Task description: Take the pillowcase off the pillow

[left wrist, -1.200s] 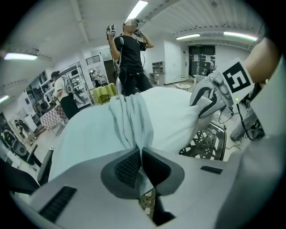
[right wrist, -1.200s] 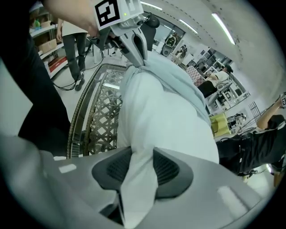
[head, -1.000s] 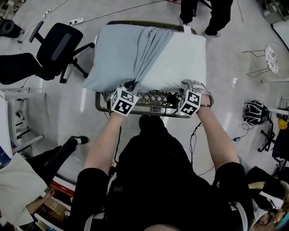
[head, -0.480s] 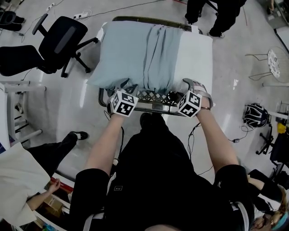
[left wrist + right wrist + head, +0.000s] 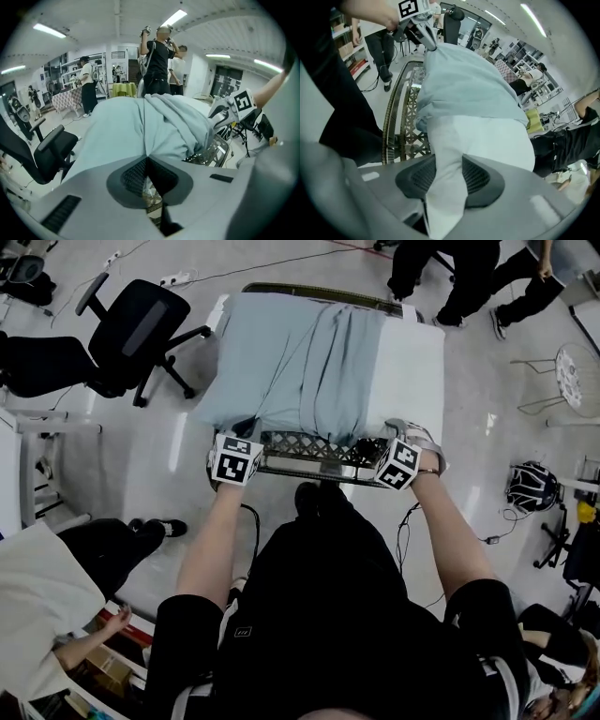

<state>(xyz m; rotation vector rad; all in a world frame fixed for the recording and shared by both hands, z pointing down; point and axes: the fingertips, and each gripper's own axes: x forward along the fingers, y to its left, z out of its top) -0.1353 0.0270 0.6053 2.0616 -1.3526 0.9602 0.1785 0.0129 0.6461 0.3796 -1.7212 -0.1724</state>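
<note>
Left gripper (image 5: 146,158) had just closed tight, pinching the light blue fabric pillowcase (image 5: 281,362) edge. Right gripper (image 5: 445,165) had just narrowed onto the white rectangular pillow (image 5: 414,371) corner. Pillow lay half-covered on the metal lattice table (image 5: 309,451).

Black short-sleeved shirt (image 5: 328,596); left tongs (image 5: 147,159), right tongs (image 5: 447,171) grey, ribbed black pads (image 5: 133,176), marker cubes (image 5: 234,460).

The right tongs (image 5: 447,171) have just been closing, and their pads now press on a white corner of the pillow (image 5: 492,136), which runs down between them. Beyond the tongs, the pale blue pillowcase (image 5: 464,84) lies bunched over the rest of the pillow, and the left tongs (image 5: 428,43) pinch its far edge at the top. The metal lattice table (image 5: 391,119) curves along the left side.
</note>
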